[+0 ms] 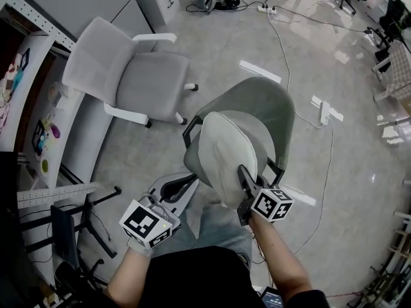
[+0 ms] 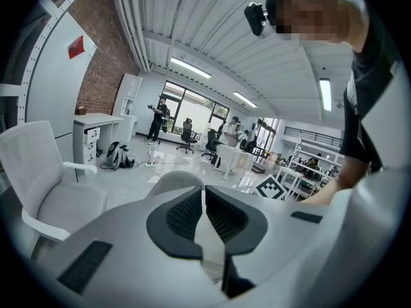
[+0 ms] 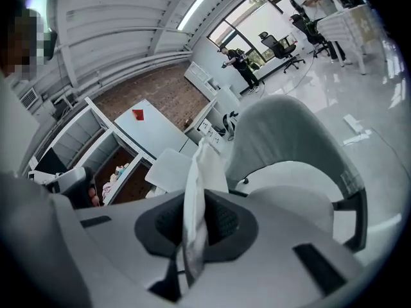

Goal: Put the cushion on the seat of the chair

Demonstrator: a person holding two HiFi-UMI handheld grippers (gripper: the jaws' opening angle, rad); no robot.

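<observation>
The right hand-held gripper (image 3: 196, 220) pinched the rim of a pale, rounded fabric cushion (image 1: 225, 153) above the grey shell chair's (image 1: 270, 104) seat; the left hand-held gripper (image 2: 204, 213), jaws together, held nothing.

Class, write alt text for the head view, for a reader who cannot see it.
The right gripper pinches the edge of a pale cushion, held upright over a grey chair. The left gripper is beside it; a white chair stands beyond.
</observation>
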